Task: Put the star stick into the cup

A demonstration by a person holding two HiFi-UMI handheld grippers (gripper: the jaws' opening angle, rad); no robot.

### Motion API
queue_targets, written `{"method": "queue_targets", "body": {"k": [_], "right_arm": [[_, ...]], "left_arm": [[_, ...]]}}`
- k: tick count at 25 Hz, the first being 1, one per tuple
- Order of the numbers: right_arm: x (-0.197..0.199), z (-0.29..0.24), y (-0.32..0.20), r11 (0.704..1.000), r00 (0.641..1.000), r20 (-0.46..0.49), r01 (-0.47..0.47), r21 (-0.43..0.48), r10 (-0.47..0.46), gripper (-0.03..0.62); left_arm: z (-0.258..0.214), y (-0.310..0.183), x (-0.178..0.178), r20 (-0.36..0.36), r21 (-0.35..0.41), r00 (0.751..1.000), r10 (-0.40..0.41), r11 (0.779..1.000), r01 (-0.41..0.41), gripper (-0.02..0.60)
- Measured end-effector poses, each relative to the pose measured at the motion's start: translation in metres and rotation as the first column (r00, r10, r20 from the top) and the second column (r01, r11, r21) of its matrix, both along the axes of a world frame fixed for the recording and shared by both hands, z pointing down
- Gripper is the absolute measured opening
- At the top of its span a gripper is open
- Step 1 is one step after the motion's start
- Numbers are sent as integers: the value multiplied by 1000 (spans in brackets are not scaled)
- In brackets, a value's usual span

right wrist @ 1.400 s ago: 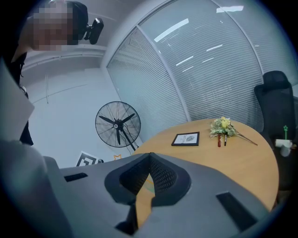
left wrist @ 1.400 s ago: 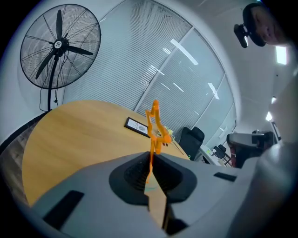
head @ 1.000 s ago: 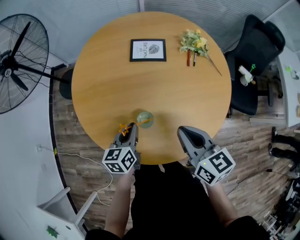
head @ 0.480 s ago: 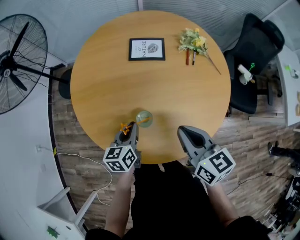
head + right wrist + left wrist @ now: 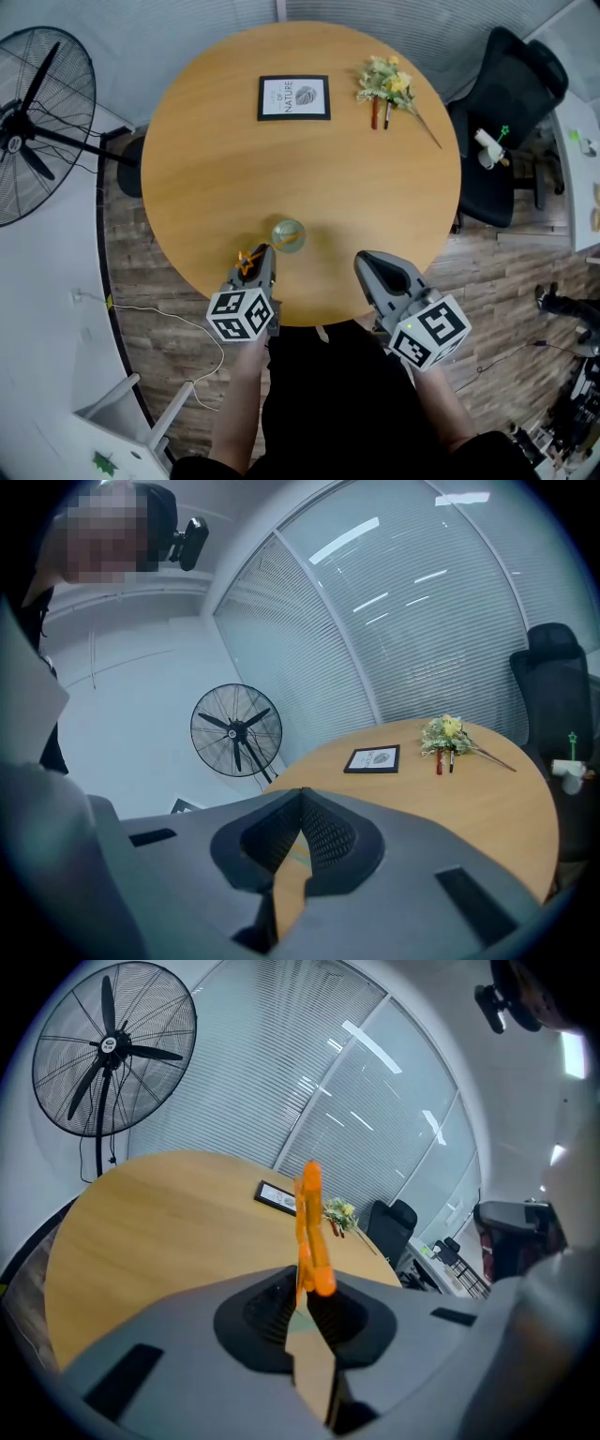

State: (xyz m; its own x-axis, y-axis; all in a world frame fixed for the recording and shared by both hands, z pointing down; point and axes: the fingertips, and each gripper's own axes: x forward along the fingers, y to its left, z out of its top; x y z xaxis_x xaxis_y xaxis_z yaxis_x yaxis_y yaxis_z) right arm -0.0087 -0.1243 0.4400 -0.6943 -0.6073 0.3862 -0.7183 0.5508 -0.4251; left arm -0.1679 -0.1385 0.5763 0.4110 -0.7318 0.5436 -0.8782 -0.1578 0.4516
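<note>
A round wooden table [image 5: 216, 159] stands in an office. The left gripper [image 5: 260, 255] pinches the orange star stick [image 5: 309, 1227] in its fingers, just beside the cup [image 5: 289, 234]. The right gripper [image 5: 364, 261] hovers empty, fingers pressed together. The stick should be centred over the cup's rim before it is lowered.
</note>
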Motion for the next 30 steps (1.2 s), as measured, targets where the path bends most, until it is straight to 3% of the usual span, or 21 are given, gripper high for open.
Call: {"method": "queue_targets", "body": {"k": [30], "right_arm": [[12, -10, 11, 999, 999, 28, 31, 36, -32, 9]], "left_arm": [[2, 23, -2, 44, -40, 997, -69, 997, 70, 38]]}}
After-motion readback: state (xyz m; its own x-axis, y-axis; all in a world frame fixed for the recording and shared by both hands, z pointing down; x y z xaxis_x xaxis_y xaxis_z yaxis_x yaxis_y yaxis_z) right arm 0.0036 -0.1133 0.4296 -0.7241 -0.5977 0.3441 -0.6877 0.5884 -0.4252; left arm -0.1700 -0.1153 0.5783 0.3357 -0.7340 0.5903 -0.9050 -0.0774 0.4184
